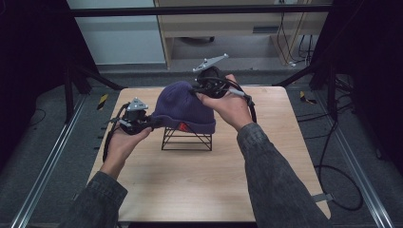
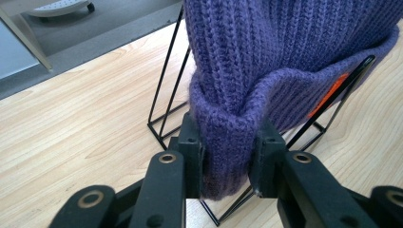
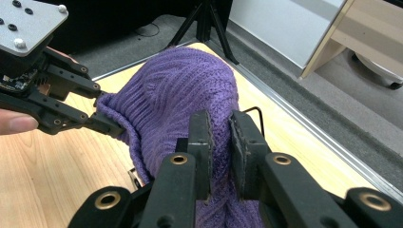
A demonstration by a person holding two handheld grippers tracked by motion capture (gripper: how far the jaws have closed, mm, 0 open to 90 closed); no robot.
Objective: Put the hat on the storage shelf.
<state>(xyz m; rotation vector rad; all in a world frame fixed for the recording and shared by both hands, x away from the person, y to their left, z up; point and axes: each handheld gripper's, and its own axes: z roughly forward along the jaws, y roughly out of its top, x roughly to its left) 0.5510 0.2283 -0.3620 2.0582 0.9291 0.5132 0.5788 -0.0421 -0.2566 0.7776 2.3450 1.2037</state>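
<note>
**Both grippers pinching the purple hat on its wire stand**

High view first: I see the purple knit hat (image 1: 183, 107) draped over a black wire stand (image 1: 187, 137) near the middle of the wooden table (image 1: 199, 185). My left gripper (image 1: 151, 122) is at the hat's left brim, my right gripper (image 1: 196, 90) at its upper right side, both touching the knit. The near half of the table is bare wood, open room on either side of the stand. The table's far edge lies just behind the right gripper.

Left gripper view now: the jaws are closed narrow on a fold of the hat's cuff (image 2: 228, 142), knit bunched between them. The stand's thin rods (image 2: 166, 95) drop to the tabletop just left of the jaws, and an orange patch (image 2: 330, 95) peeks from under the cuff at right. Bare wood spreads away to the left.

Right gripper view: the jaws are nearly together with a ridge of knit (image 3: 221, 137) squeezed between them. Farther off, the left gripper (image 3: 111, 126) is clamped on the hat's edge. The table's edge runs close on the right, with grey floor (image 3: 332, 95) beyond.
</note>
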